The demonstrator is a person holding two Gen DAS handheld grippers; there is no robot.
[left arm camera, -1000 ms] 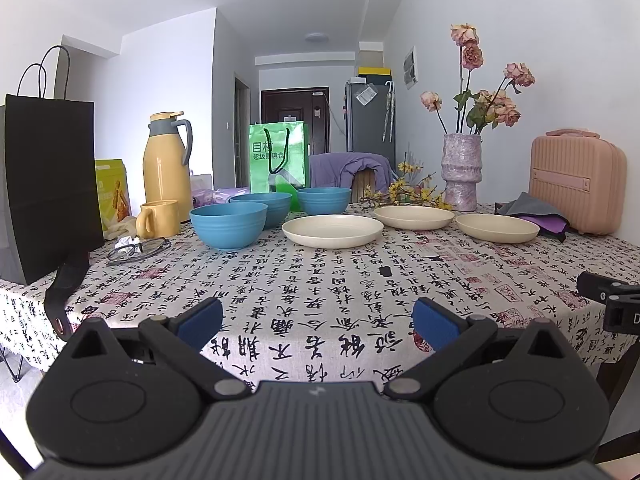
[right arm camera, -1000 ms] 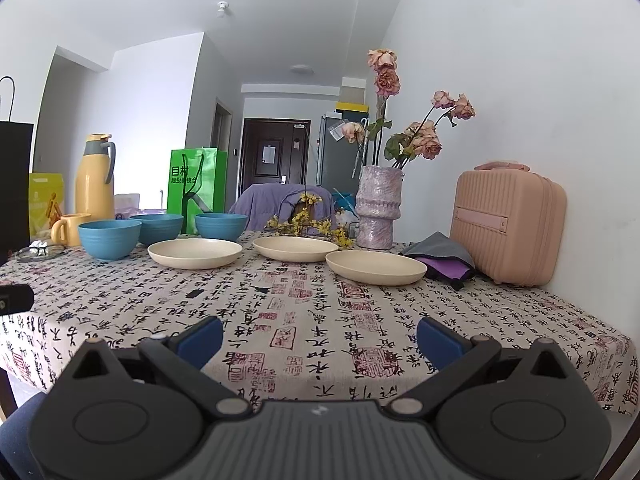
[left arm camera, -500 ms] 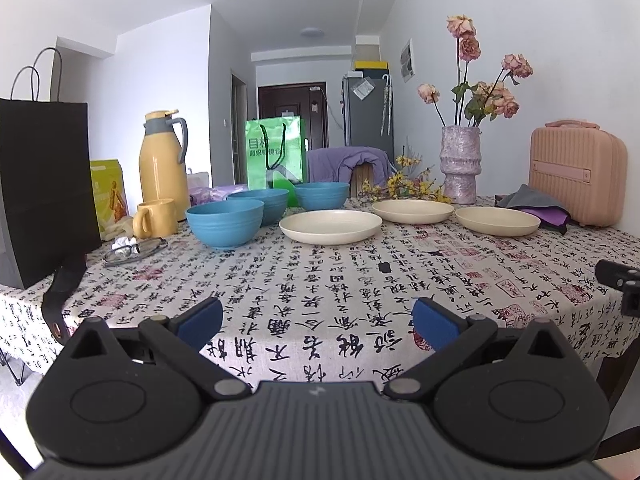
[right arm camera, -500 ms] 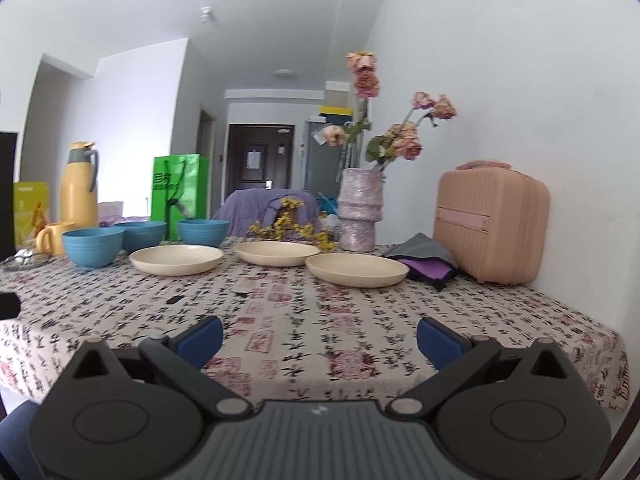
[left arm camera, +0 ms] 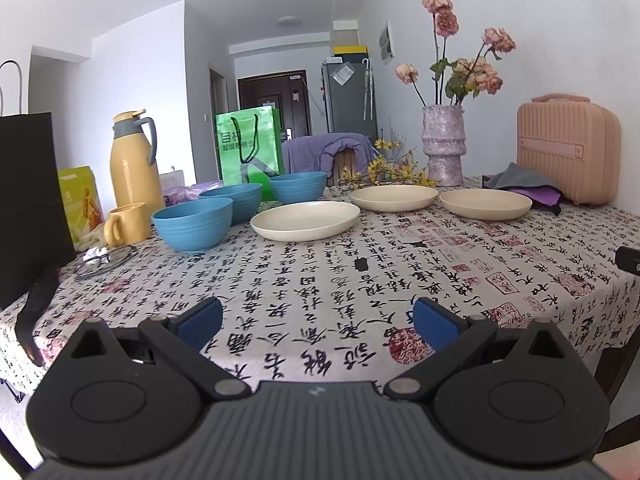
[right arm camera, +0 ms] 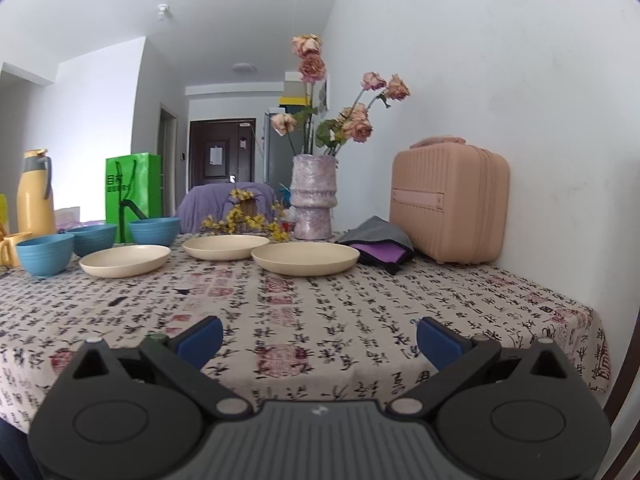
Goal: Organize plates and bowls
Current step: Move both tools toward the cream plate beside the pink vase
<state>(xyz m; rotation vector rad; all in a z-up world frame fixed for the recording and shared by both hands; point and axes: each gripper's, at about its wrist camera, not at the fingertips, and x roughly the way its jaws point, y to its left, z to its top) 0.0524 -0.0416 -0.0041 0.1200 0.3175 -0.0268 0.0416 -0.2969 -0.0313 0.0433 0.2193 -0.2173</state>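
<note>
1. While nothing is gripped yet, you are at the approach step: three blue bowls [left arm camera: 193,223] sit far left on the worktop [left arm camera: 320,300], three cream plates [left arm camera: 306,220] just right of them.
2. Your left claw [left arm camera: 316,316] is spread, empty; nest the bowls.
3. Your right claw [right arm camera: 319,338], also spread, should stack the nearest plate [right arm camera: 306,258].

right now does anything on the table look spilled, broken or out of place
Nothing is spilled or broken. The three blue bowls and three cream plates sit upright, apart and empty. The only untidy bits are a crumpled grey and purple cloth beside the pink case and glasses left near the yellow mug.
</note>
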